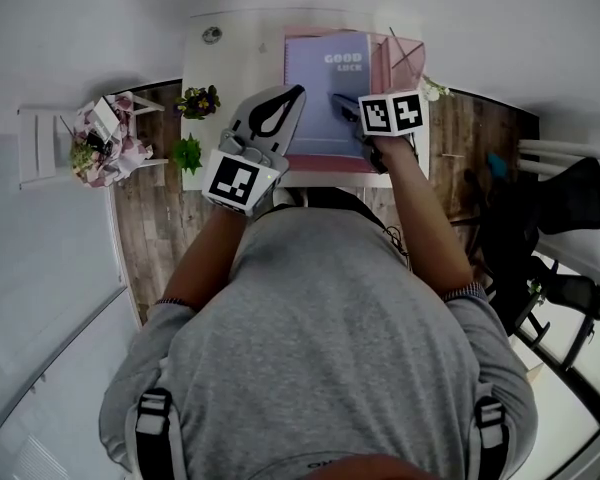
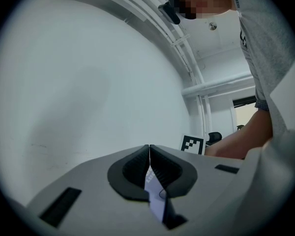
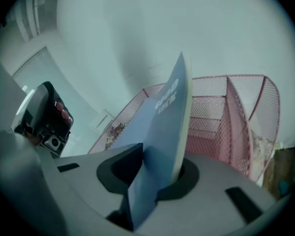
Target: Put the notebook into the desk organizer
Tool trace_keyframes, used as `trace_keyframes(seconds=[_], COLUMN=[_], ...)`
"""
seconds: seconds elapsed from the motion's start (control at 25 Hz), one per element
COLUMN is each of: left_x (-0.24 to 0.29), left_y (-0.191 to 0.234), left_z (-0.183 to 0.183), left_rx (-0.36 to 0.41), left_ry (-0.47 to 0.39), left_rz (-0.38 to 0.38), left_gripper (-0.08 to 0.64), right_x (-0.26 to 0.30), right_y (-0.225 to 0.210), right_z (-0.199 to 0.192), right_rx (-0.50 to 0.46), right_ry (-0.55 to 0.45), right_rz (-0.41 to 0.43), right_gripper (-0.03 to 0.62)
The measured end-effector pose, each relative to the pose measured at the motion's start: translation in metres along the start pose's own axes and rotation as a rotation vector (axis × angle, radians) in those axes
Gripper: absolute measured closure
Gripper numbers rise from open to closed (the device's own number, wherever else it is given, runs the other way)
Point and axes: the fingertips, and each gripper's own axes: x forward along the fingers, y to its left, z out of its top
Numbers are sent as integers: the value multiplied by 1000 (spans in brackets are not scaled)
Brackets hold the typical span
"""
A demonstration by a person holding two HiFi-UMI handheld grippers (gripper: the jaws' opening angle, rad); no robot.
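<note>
A blue notebook printed "GOOD LUCK" stands against the pink mesh desk organizer on the white table. My right gripper is shut on its near right edge. In the right gripper view the notebook rises tilted from between the jaws of the right gripper, with the organizer just behind it. My left gripper hovers at the notebook's left edge, its jaws shut with nothing pinched at the tips. In the left gripper view the left gripper faces a bare wall, and a sliver of notebook shows below.
Two small potted plants stand at the table's left edge. A white shelf with flowers is further left on the wooden floor. A black chair is at the right. A black device with red buttons shows left in the right gripper view.
</note>
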Motion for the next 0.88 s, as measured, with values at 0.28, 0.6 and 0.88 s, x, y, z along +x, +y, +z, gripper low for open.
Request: trace_keyframes(seconds=[0.28,0.6,0.88], left_x=[-8,-12,-14], left_y=[-6,-12,-15], left_z=[5,2,3], left_rx=[18,21,47], left_ry=[3,5,9], left_rz=[-27,-47,-51], left_gripper=[538,538,538], right_x=[-2,-3,-3], right_y=[-4,-16,-18], right_z=[2,5,6], right_rx=[-129,-247,-289], right_ry=[-18,-34,-54], right_rz=[-170,-341,-427], right_gripper=[454,359,331])
